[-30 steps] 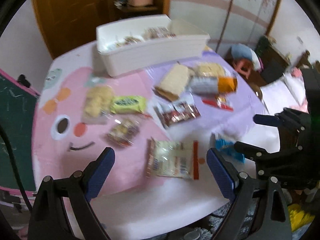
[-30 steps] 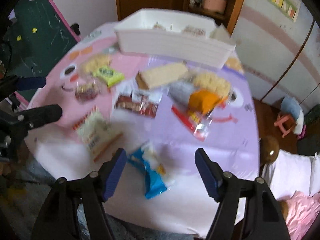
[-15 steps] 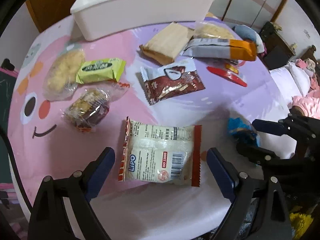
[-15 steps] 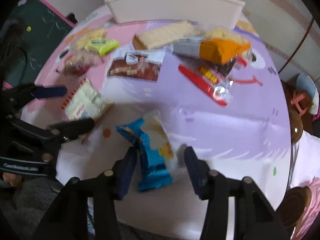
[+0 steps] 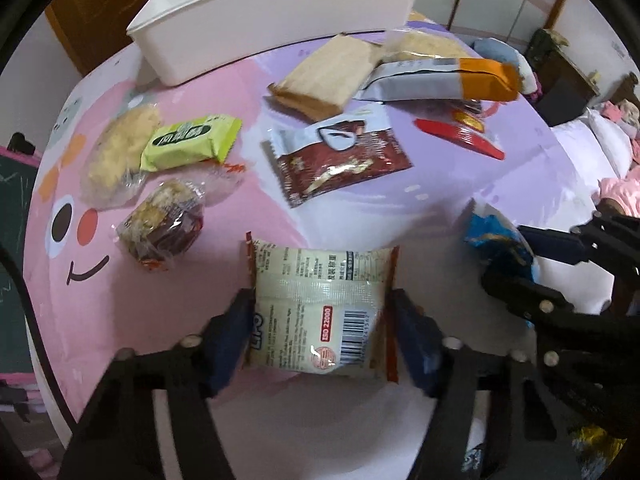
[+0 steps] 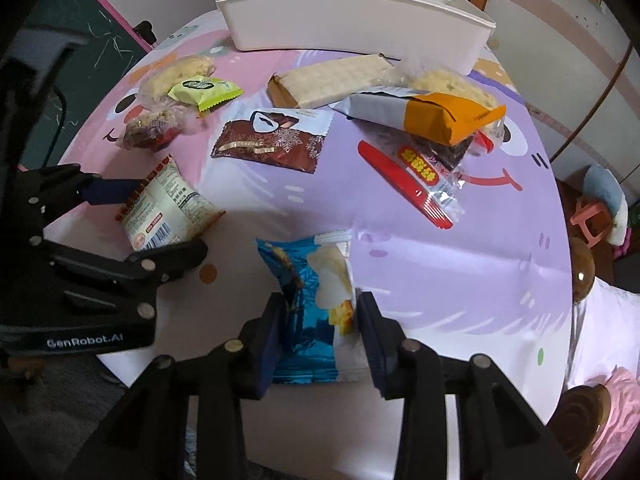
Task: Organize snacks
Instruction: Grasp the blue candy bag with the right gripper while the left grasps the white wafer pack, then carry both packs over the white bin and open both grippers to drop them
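Illumination is soft, indoor and moderately dim, with no hard-edged shadows. A diffuse grey shadow lies on the pink-and-lilac printed tablecloth (image 6: 460,240) beneath each tool. Small specular highlights appear on the glossy dark-red snack wrapper (image 5: 340,160) and on the shiny blue foil packet (image 6: 316,312). Both views are fisheye — straight edges such as the rim of the long white plastic bin (image 5: 276,28) bow outward, and black vignetting fills the corners. The cream packet with red ends (image 5: 320,312) is sharp enough to show its barcode, while the dark blue padded fingers (image 5: 228,340) beside it are smeared by motion blur. Distant room areas are soft and noisy.
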Demonstrator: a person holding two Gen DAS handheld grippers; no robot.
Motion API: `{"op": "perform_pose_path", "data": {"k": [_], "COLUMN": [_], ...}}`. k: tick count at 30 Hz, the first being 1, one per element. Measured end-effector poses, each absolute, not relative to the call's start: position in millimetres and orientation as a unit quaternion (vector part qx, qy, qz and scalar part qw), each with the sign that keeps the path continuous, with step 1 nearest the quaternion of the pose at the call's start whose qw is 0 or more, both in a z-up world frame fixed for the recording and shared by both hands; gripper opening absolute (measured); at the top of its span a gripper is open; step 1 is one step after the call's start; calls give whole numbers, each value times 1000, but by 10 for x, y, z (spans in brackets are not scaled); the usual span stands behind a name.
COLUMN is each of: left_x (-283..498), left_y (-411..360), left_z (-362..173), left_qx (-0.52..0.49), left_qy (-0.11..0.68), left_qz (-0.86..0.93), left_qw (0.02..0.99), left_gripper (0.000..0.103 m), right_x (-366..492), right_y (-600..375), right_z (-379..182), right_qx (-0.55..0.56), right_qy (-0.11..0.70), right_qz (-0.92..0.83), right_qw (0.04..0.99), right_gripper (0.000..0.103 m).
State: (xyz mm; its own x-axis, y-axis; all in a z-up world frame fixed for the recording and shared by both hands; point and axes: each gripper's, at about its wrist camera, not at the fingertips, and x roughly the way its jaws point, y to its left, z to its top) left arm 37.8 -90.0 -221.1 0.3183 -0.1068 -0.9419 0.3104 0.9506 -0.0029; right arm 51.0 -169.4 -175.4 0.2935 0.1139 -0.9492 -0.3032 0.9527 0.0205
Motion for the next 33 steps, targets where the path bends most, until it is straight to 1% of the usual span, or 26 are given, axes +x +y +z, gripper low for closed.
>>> {"op": "perform_pose_path", "data": {"k": [1, 2, 4, 13, 20, 26, 33], "left_x": [366, 361, 358, 305, 283, 288, 302], "left_y": [-917, -935, -947, -787, -642, -616, -556], "left_z": [-2208, -2199, -2199, -2098, -1834, -1756, -1599], "left_qx": [91, 93, 93, 67, 58, 58, 57], "left_qy": [566, 563, 562, 555, 509, 491, 463], "left_qz": [-131, -133, -134, -129, -136, -140, -131], "left_qw": [809, 810, 811, 819, 848, 858, 875], "left_gripper": [53, 51, 50, 49, 49, 49, 49], "right_x": [507, 508, 510, 514, 529, 532, 588], "right_y": [-1696, -1690, -1690, -1665, -1639, -1606, -1613], "right_z": [-1753, -1756, -1759, -1759, -1765, -1728, -1506], "right_qx": [-82, -82, -83, -88, -89, -94, -81], "right_qy": [580, 580, 580, 585, 590, 583, 558], "right_qz": [130, 129, 128, 122, 118, 118, 123], "right_qw": [800, 800, 800, 797, 794, 798, 816], "right_gripper": [36, 36, 35, 34, 34, 34, 33]}}
